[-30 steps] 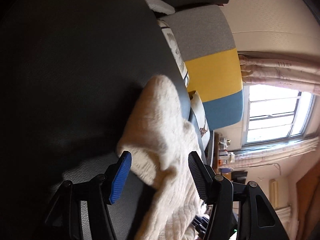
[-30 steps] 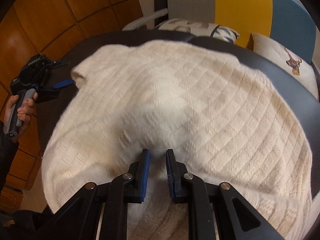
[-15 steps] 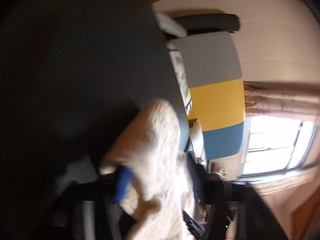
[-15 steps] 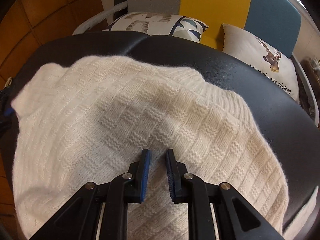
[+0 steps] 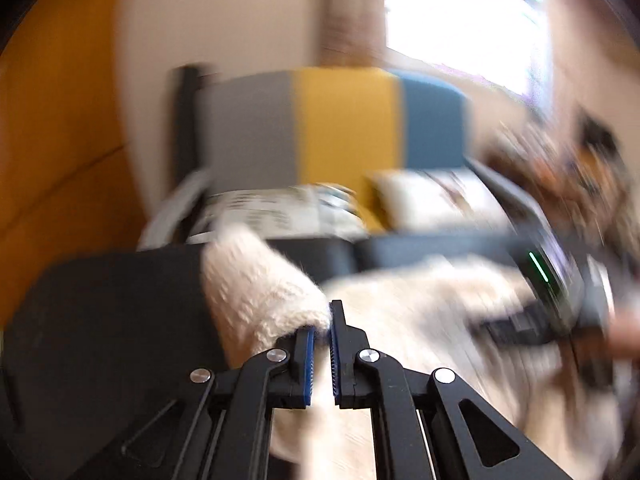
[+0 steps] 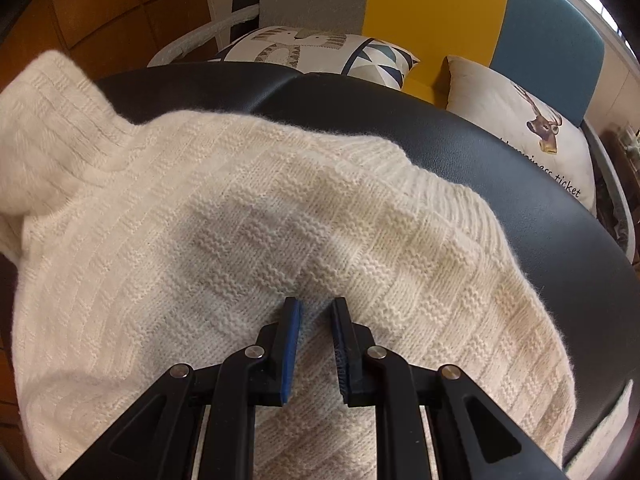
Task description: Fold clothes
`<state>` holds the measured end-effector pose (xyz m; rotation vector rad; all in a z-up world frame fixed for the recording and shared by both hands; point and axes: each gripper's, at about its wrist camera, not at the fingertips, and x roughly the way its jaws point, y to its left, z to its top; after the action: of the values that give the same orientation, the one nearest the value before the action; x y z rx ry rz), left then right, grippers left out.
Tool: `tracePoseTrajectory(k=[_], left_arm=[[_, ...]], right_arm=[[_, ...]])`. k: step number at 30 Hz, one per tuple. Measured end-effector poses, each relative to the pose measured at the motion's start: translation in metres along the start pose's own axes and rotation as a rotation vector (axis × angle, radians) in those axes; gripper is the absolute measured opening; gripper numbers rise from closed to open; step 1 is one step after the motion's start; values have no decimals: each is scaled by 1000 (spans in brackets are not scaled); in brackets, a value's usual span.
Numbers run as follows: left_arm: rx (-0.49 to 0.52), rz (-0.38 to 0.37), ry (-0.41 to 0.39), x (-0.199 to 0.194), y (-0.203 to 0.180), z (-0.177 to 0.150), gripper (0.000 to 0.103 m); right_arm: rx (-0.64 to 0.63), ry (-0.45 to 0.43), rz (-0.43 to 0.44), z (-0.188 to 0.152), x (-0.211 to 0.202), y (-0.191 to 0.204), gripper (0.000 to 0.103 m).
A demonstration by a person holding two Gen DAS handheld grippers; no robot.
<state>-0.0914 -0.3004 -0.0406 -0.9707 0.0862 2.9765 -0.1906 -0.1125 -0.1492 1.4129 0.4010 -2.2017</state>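
A cream knitted sweater [image 6: 280,200] lies spread on the black padded table [image 6: 480,152]. My left gripper [image 5: 322,332] is shut on an edge of the sweater [image 5: 256,292] and holds that corner up off the table. In the right wrist view the raised part [image 6: 52,120] stands at the upper left. My right gripper [image 6: 316,308] points down at the sweater's middle, its jaws narrow with a puckered fold of knit pinched between them. The right tool's blurred body [image 5: 560,292] shows in the left wrist view.
Behind the table stands a sofa with a grey, yellow and blue back [image 6: 432,8] and two printed cushions [image 6: 320,52] [image 6: 520,128]. An orange wooden wall [image 6: 100,12] is on the left and a bright window [image 5: 460,20] on the right. The left wrist view is motion-blurred.
My left gripper closed on the sweater's edge, rolled upright and lifted that corner. The right gripper shifted over the sweater, then held still with its jaws unchanged.
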Motion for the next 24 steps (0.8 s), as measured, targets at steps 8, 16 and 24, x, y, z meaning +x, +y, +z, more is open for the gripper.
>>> tracePoseTrajectory(k=[8, 16, 24], left_arm=[[-233, -296, 293, 24, -30, -80, 26], [-610, -375, 252, -25, 34, -105, 50], [-1112, -532, 195, -7, 106, -116, 74]], right_arm=[[14, -29, 46, -6, 3, -7, 16], [15, -57, 55, -8, 6, -7, 16], [2, -69, 41, -8, 7, -4, 16]])
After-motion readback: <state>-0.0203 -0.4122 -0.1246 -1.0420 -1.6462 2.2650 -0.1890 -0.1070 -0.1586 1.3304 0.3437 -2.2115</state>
